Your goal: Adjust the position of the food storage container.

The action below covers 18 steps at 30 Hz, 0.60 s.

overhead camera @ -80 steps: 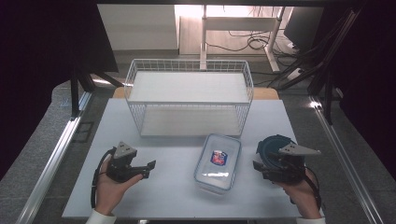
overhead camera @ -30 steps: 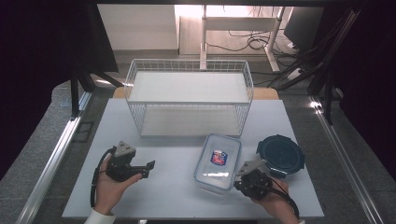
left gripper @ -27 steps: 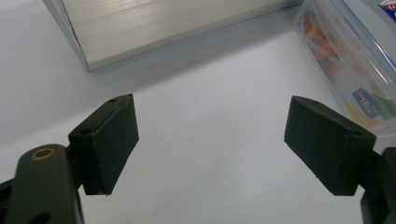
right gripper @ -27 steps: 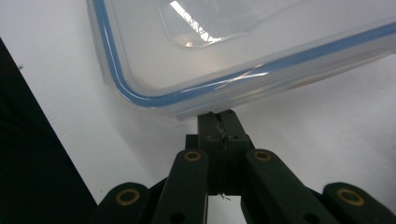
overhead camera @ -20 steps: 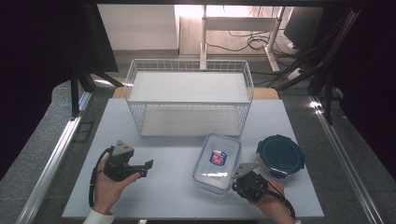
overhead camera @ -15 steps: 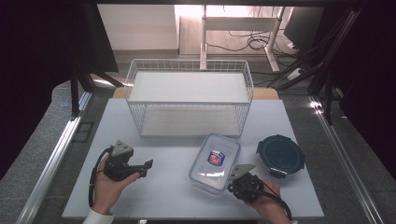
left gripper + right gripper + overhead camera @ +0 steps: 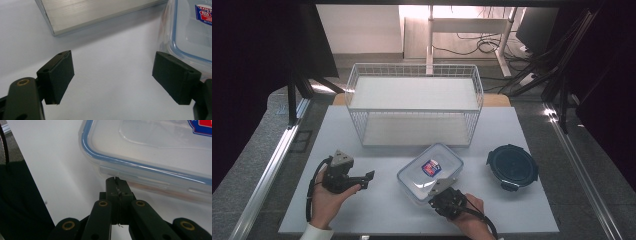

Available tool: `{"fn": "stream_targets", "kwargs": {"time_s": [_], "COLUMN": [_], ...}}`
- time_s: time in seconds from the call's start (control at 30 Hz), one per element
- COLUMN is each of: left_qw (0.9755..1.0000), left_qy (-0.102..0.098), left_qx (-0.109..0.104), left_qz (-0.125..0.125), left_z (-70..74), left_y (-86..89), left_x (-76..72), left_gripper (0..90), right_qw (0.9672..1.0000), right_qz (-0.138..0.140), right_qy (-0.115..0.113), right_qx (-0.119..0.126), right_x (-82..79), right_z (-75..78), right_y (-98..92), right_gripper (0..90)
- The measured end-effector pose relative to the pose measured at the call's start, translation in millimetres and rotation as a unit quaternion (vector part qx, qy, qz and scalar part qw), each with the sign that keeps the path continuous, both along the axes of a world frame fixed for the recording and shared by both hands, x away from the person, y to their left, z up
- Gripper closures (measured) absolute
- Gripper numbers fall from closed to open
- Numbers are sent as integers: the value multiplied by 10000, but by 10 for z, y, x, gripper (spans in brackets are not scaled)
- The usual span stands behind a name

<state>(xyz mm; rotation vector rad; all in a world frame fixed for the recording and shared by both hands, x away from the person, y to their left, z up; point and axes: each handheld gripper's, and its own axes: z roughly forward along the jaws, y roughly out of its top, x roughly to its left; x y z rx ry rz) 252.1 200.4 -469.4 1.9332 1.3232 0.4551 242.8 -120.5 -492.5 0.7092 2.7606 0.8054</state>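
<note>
While my right gripper (image 7: 443, 192) presses its 2 jaws flat together with nothing between them, their joined tip sits against the near side wall of the clear lidded container (image 7: 430, 171), just under the blue seal; the right gripper view shows that tip (image 7: 117, 185) touching or very nearly touching the plastic. I judge this to be a nudge with clenched jaws and not a pickup, since nothing is clamped.

My left gripper (image 7: 362, 178) rests low over the white table (image 7: 382, 210) well to the left of the container, jaws spread wide and bare. From the left gripper view, the container's rounded corner (image 7: 175, 32) lies just beyond 1 jaw, not between the 2.

As for progress: the container lies with its lid on, in the middle of the table, just in front of the white wire basket (image 7: 414, 107), whose shelf and floor are both bare. A round dark lidded bowl (image 7: 512, 165) sits apart on the right, untouched by either gripper. So I reckon the work is early: nothing has gone into the basket, and the container must be shifted, gripped and lifted before anything counts as done.
</note>
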Motion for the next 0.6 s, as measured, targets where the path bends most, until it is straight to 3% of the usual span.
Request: {"fn": "stream_targets", "kwargs": {"time_s": [0.17, 0.37, 0.47, 0.6], "left_qw": [10000, 10000, 10000, 9999], "left_qy": [33, 58, 60, 45], "left_qx": [2, -41, -64, -83], "left_qz": [-7, -27, -24, -36], "left_z": [-3, 8, 11, 22], "left_y": [-1, -3, -8, -15], "left_x": [3, -4, -9, -16], "left_gripper": [175, 177, 179, 182], "right_qw": [10000, 9997, 9989, 9965], "right_qz": [3, 8, -116, -560], "right_qy": [-11, 67, 64, -41], "right_qx": [74, 228, 443, 612], "right_x": [13, 5, 2, 29], "right_z": [-19, 17, 106, 219], "right_y": [38, -70, -251, -579], "right_gripper": [890, 890, 890, 890]}}
